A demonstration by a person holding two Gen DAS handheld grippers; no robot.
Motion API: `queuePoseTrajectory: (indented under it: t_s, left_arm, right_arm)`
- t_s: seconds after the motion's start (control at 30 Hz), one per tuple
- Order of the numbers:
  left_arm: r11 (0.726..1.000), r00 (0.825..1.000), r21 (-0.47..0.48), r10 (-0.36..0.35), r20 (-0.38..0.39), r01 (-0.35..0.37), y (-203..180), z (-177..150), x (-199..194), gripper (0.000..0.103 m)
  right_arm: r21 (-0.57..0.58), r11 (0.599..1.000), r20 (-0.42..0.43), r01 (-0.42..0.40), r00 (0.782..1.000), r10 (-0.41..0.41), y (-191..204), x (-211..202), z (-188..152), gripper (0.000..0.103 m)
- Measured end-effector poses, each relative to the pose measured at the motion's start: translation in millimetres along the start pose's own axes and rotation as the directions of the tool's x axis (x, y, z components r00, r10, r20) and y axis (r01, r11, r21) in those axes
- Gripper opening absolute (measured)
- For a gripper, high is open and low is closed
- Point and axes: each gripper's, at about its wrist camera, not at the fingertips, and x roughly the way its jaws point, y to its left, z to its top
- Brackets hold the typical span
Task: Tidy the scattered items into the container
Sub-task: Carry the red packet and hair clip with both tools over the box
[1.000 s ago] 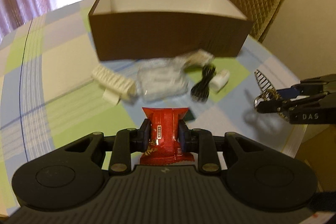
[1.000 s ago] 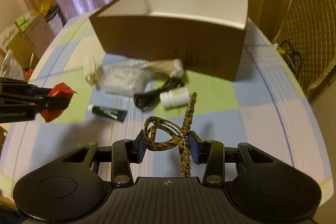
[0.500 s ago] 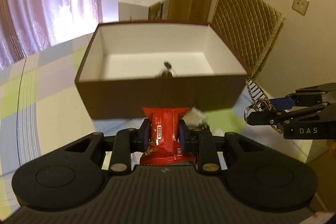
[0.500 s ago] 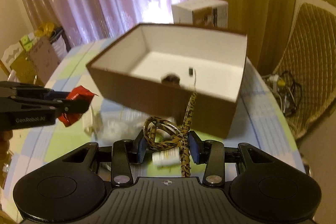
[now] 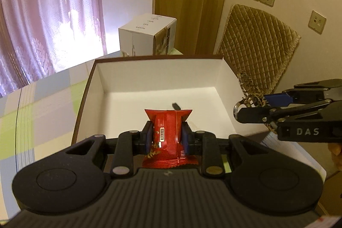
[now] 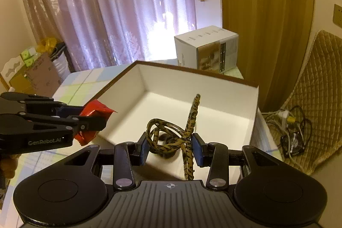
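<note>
A brown box point(image 5: 83, 99) with a white inside stands open on the checked tablecloth; its rim point(image 6: 192, 71) also fills the right wrist view. My left gripper point(image 5: 167, 138) is shut on a red snack packet point(image 5: 168, 129), held over the box's near wall. My right gripper point(image 6: 171, 147) is shut on a leopard-print hair clip point(image 6: 171, 136), held over the box's near right side. Each gripper shows in the other's view: the right gripper point(image 5: 237, 110) at right, the left gripper point(image 6: 102, 117) with the red packet point(image 6: 96, 110) at left. A small dark item point(image 5: 176, 106) lies inside the box.
A white carton point(image 5: 147, 35) stands behind the box. A quilted chair back point(image 5: 256, 48) is at the right, with cables and a power strip point(image 6: 288, 127) on the floor beside it. Curtains point(image 6: 106, 14) hang behind the table. Boxes and bags point(image 6: 36, 69) sit at far left.
Both grippers have risen and moved forward from above the scattered items to over the open box, each still holding its item. The loose items on the cloth have dropped out of sight.
</note>
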Motion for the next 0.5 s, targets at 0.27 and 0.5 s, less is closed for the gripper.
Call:
queuePoseTrajectory:
  t_s: [0.27, 0.5]
  left_arm:
    - [1.000, 1.000, 0.005, 0.005, -0.029, -0.005, 7.1, 30.2, 42.5, 0.022]
    - [1.000, 0.995, -0.008, -0.012, -0.096, 0.011, 18.6, 46.0, 90.7, 0.022]
  right_arm:
    - [0.008, 1.000, -0.029, 0.010, 1.000, -0.010, -19.3, 40.4, 20.9, 0.038]
    - [0.037, 0.999, -0.106, 0.020, 0.994, -0.016, -40.1, 88.9, 27.7, 0.039]
